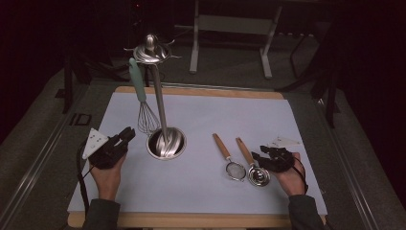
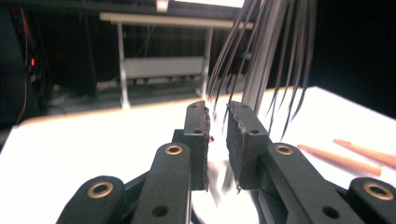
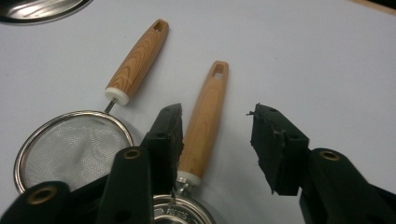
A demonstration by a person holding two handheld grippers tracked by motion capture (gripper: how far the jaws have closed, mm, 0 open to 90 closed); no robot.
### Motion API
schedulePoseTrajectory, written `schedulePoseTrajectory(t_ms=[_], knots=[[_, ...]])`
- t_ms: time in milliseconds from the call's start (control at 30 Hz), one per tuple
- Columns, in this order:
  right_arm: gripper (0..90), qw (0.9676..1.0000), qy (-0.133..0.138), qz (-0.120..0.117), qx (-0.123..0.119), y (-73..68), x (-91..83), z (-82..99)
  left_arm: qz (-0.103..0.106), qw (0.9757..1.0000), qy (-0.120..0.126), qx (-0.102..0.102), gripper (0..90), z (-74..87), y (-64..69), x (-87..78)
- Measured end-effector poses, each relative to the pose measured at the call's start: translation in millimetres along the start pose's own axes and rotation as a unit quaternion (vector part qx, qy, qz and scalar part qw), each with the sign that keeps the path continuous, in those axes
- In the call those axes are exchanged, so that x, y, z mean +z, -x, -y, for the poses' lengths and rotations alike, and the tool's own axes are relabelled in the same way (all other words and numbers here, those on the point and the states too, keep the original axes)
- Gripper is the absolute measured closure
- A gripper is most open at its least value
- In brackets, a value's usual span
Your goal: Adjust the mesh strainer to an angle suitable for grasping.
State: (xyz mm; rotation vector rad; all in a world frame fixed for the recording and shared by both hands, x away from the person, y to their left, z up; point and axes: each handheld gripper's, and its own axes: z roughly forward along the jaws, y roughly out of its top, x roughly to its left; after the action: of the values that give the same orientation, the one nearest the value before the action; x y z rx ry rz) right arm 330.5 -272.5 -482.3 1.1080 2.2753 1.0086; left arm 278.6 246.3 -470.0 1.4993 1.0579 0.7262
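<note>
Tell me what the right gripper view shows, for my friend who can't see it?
The right gripper hovers open over a wooden-handled measuring cup lying on the white table cover, its handle between the two black jaws, which do not press it. Beside it lies a wooden-handled mesh strainer.

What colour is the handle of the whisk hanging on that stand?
Pale mint green; the hanging wire whisk's handle shows best in the high view.

The left gripper (image 1: 125, 135) rests low on the table, jaws narrowly parted and empty. The right gripper (image 1: 258, 156) lies level, jaws wide apart.
</note>
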Motion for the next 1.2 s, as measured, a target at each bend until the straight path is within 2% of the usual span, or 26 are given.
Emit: schedulePoseTrajectory(t_ms=[33,100,133,300,333,433,567,667,833,1033,1200], knots=[[54.2,1.0,-0.002,-0.001,0.0,-0.8,1.0,-0.2,-0.002,1.0,-0.005,-0.005,78.0,5.4,-0.6,-0.4],[54.2,1.0,-0.005,0.0,0.0,-1.8,1.9,-0.6,-0.002,1.0,-0.005,-0.005,77.6,5.4,-0.6,-0.4],[57.3,0.9999,-0.011,0.001,-0.004,-3.7,4.1,-1.2,-0.008,0.9996,-0.022,-0.013,76.9,20.9,-2.8,-0.6],[58.3,0.9999,-0.014,0.0,-0.009,-6.2,6.5,-1.7,-0.015,0.9989,-0.041,-0.019,75.3,35.9,-5.0,1.4],[58.4,0.9999,-0.013,-0.001,-0.01,-6.9,7.4,-1.9,-0.018,0.9983,-0.051,-0.022,74.9,42.6,-6.1,2.9],[59.4,0.9998,-0.017,-0.001,-0.01,-7.8,8.6,-2.1,-0.022,0.9965,-0.075,-0.03,73.8,48.8,-10.0,6.2],[62.5,0.9995,-0.028,0.005,-0.012,-9.5,10.2,-2.4,-0.028,0.995,-0.09,-0.032,73.6,53.4,-13.6,7.6],[63.5,0.9993,-0.033,0.008,-0.013,-10.7,10.7,-3.2,-0.037,0.9928,-0.108,-0.036,73.6,62.7,-18.2,7.8],[64.1,0.9991,-0.04,0.007,-0.013,-12.3,11.4,-5.2,-0.041,0.9929,-0.105,-0.039,72.4,64.7,-17.8,7.9],[62.6,0.999,-0.044,-0.003,-0.005,-14.0,15.2,-9.5,-0.038,0.991,-0.128,-0.013,70.5,66.7,-11.7,13.2],[61.4,0.9986,-0.05,-0.018,-0.003,-18.8,22.1,-19.1,-0.038,0.9906,-0.13,-0.019,69.7,66.7,-12.9,13.7]])
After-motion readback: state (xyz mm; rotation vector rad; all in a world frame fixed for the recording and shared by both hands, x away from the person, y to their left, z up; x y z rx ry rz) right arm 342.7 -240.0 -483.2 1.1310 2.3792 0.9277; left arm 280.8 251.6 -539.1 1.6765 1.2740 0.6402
